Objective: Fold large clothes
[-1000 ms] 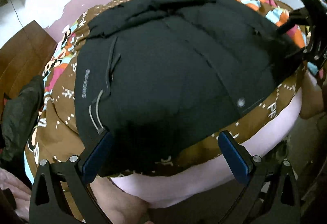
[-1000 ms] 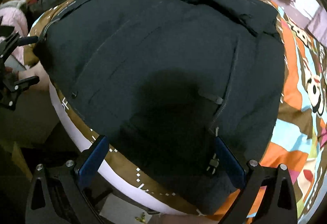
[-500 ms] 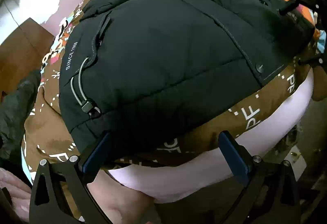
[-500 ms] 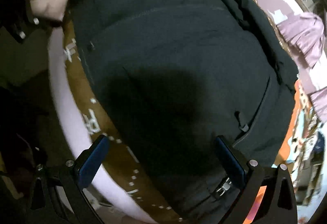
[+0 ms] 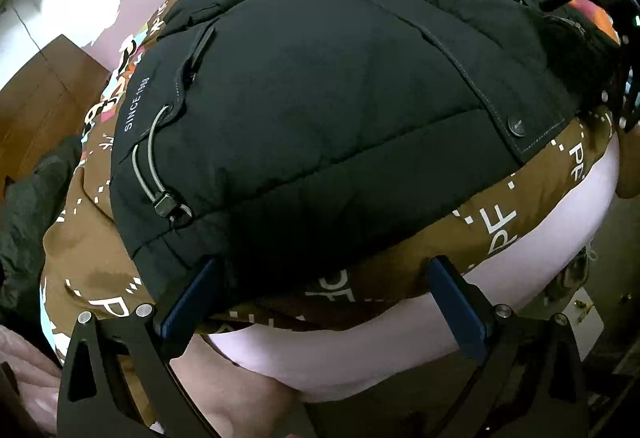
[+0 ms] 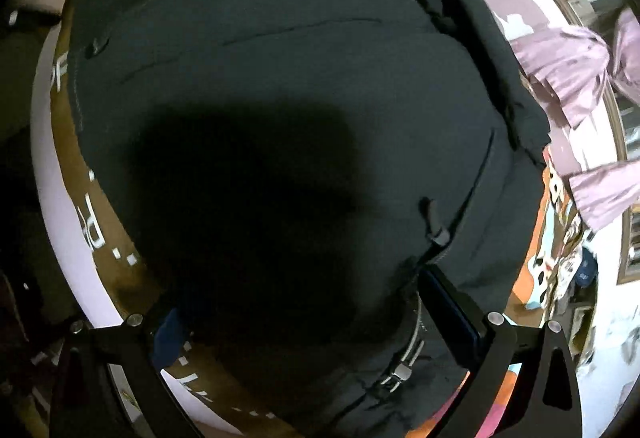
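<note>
One black padded jacket [image 5: 340,90], spread flat on the bed over one brown printed bedspread [image 5: 500,214]. Two hand-held grippers: left hand-held gripper [image 5: 320,294] spread wide at the jacket's near hem, one finger touching it, gripping nothing; right hand-held gripper [image 6: 308,318] likewise wide apart, straddling the jacket's edge by one zip, nothing clamped. One toggle with grey drawcord [image 5: 166,204]; one snap button [image 5: 516,126].

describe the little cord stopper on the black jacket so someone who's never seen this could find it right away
Start at the big black padded jacket lying on the brown patterned bedspread. Go to the hem corner nearest the left tongs, beside the white SINCE 1988 print. The cord stopper is the small black clip gripping a grey elastic loop.
</note>
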### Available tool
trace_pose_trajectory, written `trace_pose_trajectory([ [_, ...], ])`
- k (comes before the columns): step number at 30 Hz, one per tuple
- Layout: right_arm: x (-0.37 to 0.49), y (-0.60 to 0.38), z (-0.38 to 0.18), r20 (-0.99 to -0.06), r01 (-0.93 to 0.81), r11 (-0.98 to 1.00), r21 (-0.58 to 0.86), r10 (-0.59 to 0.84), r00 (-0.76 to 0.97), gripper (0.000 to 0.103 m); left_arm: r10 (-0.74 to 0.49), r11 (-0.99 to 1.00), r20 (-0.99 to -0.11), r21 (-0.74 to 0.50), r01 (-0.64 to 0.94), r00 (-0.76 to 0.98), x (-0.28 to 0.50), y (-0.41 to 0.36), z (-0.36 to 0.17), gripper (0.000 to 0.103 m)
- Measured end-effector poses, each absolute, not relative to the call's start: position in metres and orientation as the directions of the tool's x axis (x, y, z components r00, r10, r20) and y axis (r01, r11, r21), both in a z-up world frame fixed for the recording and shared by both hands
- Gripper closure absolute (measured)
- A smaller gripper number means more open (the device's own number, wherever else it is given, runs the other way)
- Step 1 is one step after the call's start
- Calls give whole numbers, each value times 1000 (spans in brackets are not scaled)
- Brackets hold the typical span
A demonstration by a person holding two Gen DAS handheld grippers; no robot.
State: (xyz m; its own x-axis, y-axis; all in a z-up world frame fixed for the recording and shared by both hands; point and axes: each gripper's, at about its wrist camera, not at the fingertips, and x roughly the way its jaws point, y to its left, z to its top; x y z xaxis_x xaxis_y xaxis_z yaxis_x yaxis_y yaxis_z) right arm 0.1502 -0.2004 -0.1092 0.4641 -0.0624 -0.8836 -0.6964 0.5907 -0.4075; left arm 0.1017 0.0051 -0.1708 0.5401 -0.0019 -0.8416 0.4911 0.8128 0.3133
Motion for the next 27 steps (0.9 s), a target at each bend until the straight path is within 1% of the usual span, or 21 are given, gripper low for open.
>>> trace_pose_trajectory([
  [1, 153, -203, -105, -896, -698, 608, -378, -51, 441, 11, -4, 812, -841, 313, 492, 541, 102, 5, -171, 2],
  [2, 156, -203, -102, -913, -702, 628, -335, -33, 406, 29, -7, 812, -840, 312, 494, 542, 101, 5, -171, 2],
  [3, 158, -203, -100, -929, -706, 646, -291, -14, 370, 37, -9, 811, -839, 312, 495, 544, 101, 5, -171, 2],
  [4, 158, -199, -100, -934, -704, 654, -277, -11, 358, 43, -7, 810, -837, 316, 495, 546, 101, 5, -171, 2],
  [5, 160, -198, -94, -938, -704, 661, -259, 1, 347, 51, -3, 807, -836, 322, 495, 549, 99, 3, -172, 2],
  [6, 161, -198, -89, -944, -709, 664, -237, 15, 329, 56, 4, 802, -833, 333, 495, 554, 98, 1, -172, 2],
  [8, 168, -202, -75, -951, -698, 694, -179, 61, 304, 72, 18, 789, -823, 361, 497, 568, 94, -3, -173, 2],
  [11, 190, -215, -36, -943, -630, 776, -40, 179, 281, 77, 64, 749, -758, 466, 471, 649, 88, -8, -169, 2],
  [13, 200, -225, -11, -925, -589, 807, 34, 249, 287, 79, 85, 721, -693, 539, 436, 716, 83, -13, -162, 2],
  [16, 213, -235, 17, -896, -533, 835, 134, 332, 295, 80, 106, 708, -628, 592, 385, 771, 83, -15, -153, 2],
  [18, 216, -237, 24, -878, -499, 845, 191, 375, 297, 80, 125, 696, -610, 616, 369, 783, 86, -15, -151, 3],
  [19, 219, -239, 26, -873, -488, 847, 210, 388, 297, 80, 146, 687, -599, 634, 355, 787, 89, -14, -151, 5],
  [20, 222, -242, 28, -864, -468, 851, 239, 406, 296, 80, 163, 683, -594, 644, 344, 788, 90, -15, -150, 15],
  [21, 227, -247, 29, -862, -460, 851, 252, 414, 293, 80, 177, 685, -596, 646, 337, 784, 94, -14, -148, 30],
  [22, 229, -249, 29, -861, -449, 853, 267, 420, 288, 80, 185, 698, -604, 636, 330, 775, 99, -11, -144, 39],
  [23, 231, -250, 27, -860, -444, 853, 273, 423, 284, 80, 184, 715, -617, 618, 327, 765, 104, -7, -140, 57],
  [24, 231, -252, 25, -861, -441, 853, 277, 425, 280, 80, 165, 741, -641, 582, 334, 750, 110, -3, -134, 65],
  [25, 230, -252, 24, -863, -442, 854, 275, 422, 278, 80, 140, 767, -659, 545, 340, 739, 115, 2, -126, 68],
  [27, 226, -249, 21, -868, -445, 856, 265, 413, 278, 80, 107, 800, -668, 497, 335, 736, 120, 7, -110, 79],
])
